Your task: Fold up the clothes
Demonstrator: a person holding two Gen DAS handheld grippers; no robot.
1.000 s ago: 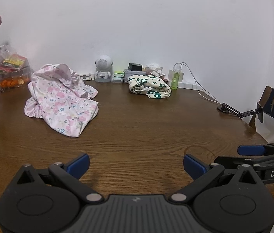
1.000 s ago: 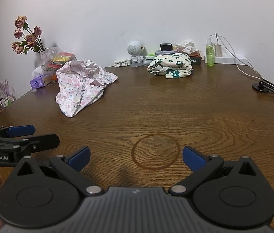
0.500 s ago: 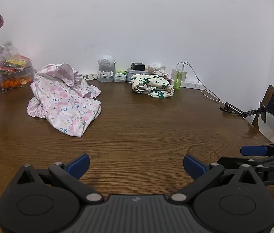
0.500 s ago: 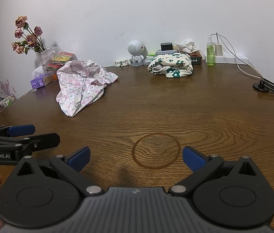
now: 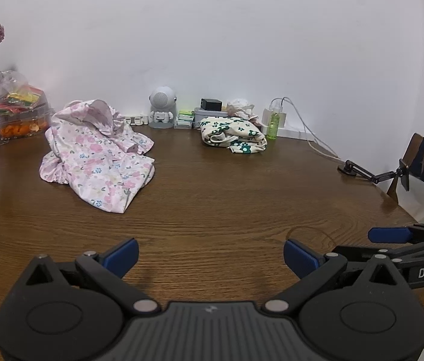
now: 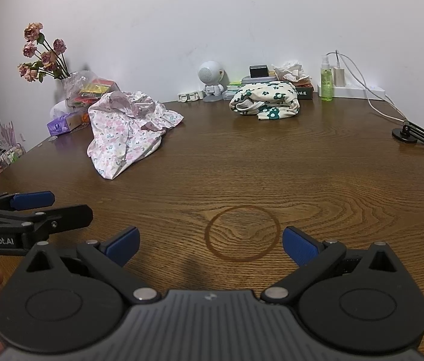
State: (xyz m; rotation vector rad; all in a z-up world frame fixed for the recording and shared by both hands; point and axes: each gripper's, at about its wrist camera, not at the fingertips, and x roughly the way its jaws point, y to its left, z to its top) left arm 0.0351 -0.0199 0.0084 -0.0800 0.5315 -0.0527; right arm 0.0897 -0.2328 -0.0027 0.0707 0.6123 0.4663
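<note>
Brown wooden table [image 6: 317, 174] against a white wall; pink floral garment [image 5: 97, 156] crumpled left of the robot figurine [image 5: 161, 111]. Left gripper [image 5: 210, 255] and right gripper [image 6: 210, 245] both spread wide, empty. Only the right view shows the ring stain [image 6: 243, 233]

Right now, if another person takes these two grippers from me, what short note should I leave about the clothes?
Left gripper: open, empty, above the bare table.
Right gripper: open, empty, over a ring mark in the wood.
Pink flowered garment: crumpled heap, far left side of the table, not folded.
Green flowered garment: bundled near the wall, beside the green bottle; whether it is properly folded is unclear.
Done: nothing visible yet.
Left: probably reach for the pink garment, spread it flat, fold it.
</note>
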